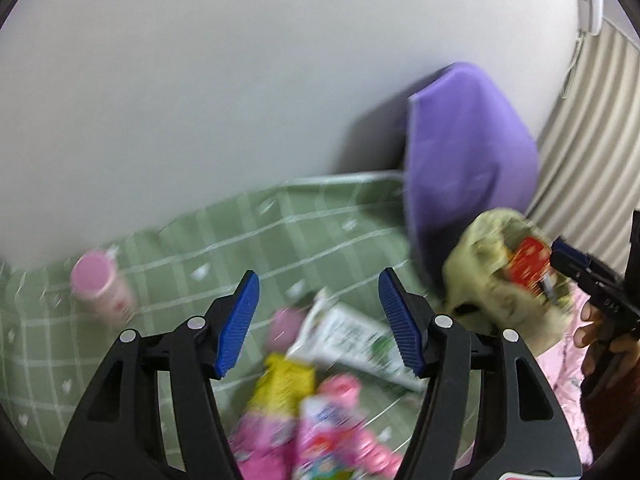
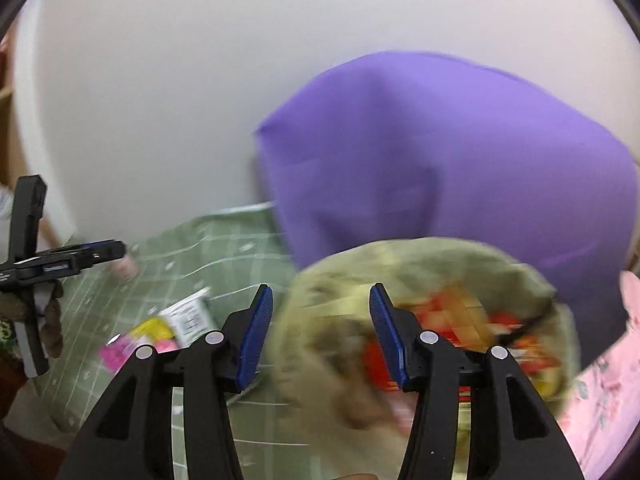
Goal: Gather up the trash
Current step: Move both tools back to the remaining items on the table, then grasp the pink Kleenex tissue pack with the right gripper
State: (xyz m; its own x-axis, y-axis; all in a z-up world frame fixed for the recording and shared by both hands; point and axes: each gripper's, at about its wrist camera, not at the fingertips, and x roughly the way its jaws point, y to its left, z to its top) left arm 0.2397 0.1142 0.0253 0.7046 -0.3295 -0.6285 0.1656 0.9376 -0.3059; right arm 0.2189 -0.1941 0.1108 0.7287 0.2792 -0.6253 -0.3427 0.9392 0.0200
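Trash lies on a green checked bedspread [image 1: 160, 256]: a white and green carton [image 1: 360, 340], a yellow wrapper [image 1: 284, 384] and pink wrappers [image 1: 328, 432]. My left gripper [image 1: 318, 320] is open above them, holding nothing. An olive-green bag [image 1: 492, 280] with red packaging [image 1: 528, 260] inside stands to the right. In the right wrist view my right gripper [image 2: 320, 332] is open over the bag's [image 2: 400, 264] near rim; red wrappers [image 2: 452, 320] show inside. The left gripper [image 2: 100, 250] shows at the left there, the right gripper's fingertips [image 1: 564, 250] at the right in the left wrist view.
A pink-lidded cup [image 1: 100, 284] stands on the bedspread at the left. A purple cushion [image 2: 460, 168] leans on the white wall behind the bag. A pink cloth [image 2: 600, 392] lies at the right. A striped curtain [image 1: 588, 128] hangs at the far right.
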